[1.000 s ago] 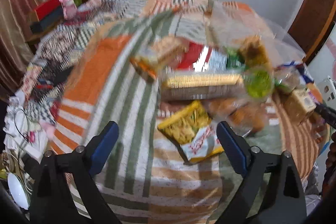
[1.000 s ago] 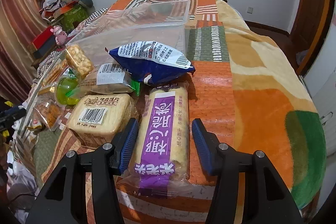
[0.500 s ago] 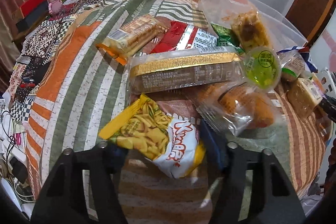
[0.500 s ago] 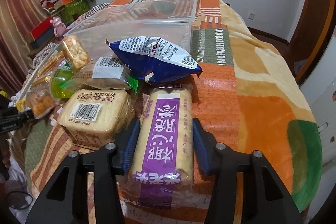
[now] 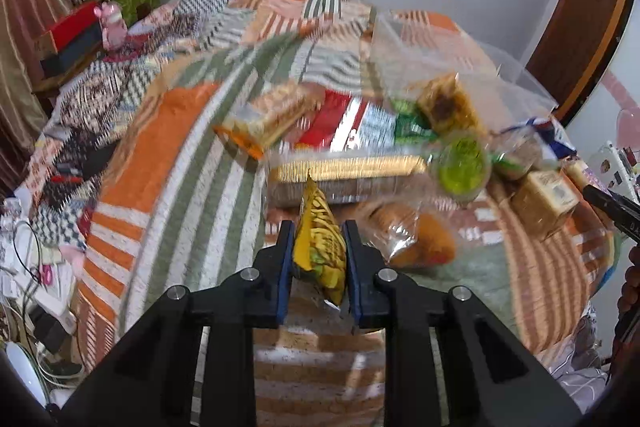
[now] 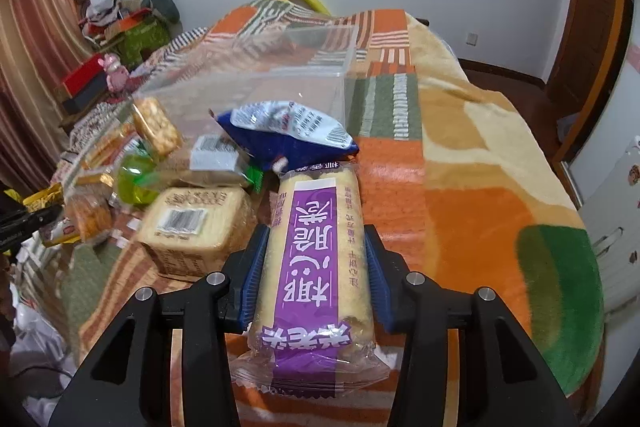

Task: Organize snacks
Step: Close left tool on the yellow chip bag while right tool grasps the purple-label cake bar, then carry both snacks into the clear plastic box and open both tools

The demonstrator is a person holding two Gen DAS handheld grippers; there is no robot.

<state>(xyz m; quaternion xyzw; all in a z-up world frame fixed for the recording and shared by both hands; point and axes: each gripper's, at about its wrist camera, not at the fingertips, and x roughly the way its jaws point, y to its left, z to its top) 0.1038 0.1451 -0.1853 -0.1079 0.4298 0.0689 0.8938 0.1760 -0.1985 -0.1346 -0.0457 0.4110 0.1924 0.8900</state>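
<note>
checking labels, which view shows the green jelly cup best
The left wrist view: the green jelly cup faces the camera, lid up, though blurred. The right wrist view shows it only side-on, among packets at the left.

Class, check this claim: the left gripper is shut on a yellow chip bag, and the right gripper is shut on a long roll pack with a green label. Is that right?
Not quite. The right wrist view shows the right gripper shut on a long roll pack with a purple label, not green. The left gripper is indeed shut on the yellow chip bag.

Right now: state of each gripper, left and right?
Left gripper: shut on the yellow chip bag.
Right gripper: shut on the purple-label cracker pack.
</note>
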